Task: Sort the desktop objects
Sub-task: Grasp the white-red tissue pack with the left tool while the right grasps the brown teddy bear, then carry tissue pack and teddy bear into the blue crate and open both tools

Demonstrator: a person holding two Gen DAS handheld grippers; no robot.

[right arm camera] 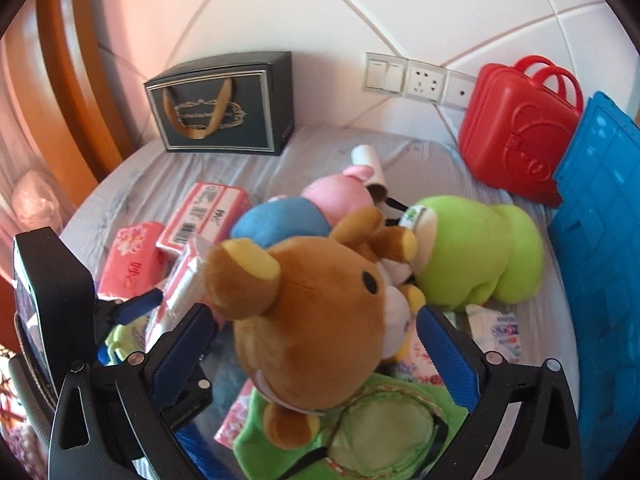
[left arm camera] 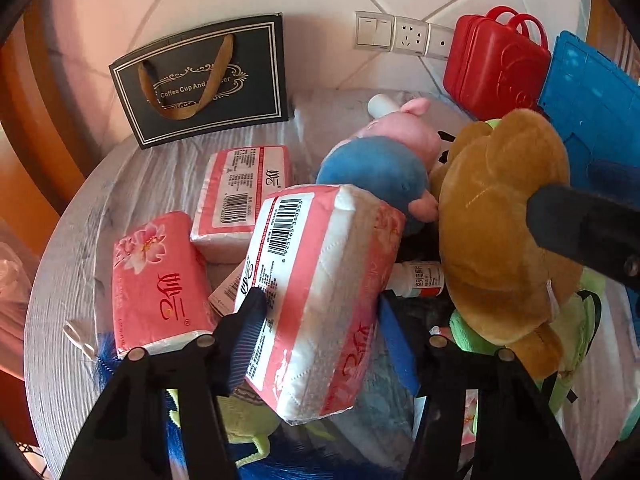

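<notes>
My left gripper point(left arm camera: 320, 304) is shut on a pink tissue pack point(left arm camera: 316, 264), held tilted with its barcode side up, one blue pad on each long side. Two more pink tissue packs point(left arm camera: 156, 280) point(left arm camera: 244, 188) lie on the grey table behind it. In the right wrist view my right gripper point(right arm camera: 314, 312) is shut on a brown bear plush point(right arm camera: 320, 320) by the head, above a green cloth item point(right arm camera: 384, 432). A pig plush in blue point(left arm camera: 380, 160) and a green plush point(right arm camera: 480, 256) lie just beyond. The bear point(left arm camera: 500, 232) also fills the right of the left wrist view.
A black gift bag point(left arm camera: 200, 80) stands against the tiled wall at the back left. A red toy suitcase point(left arm camera: 496, 64) and a blue plastic panel point(left arm camera: 592, 120) lean at the back right. A small white bottle point(left arm camera: 420, 284) lies under the bear. Wall switches and sockets point(left arm camera: 400, 36) sit behind.
</notes>
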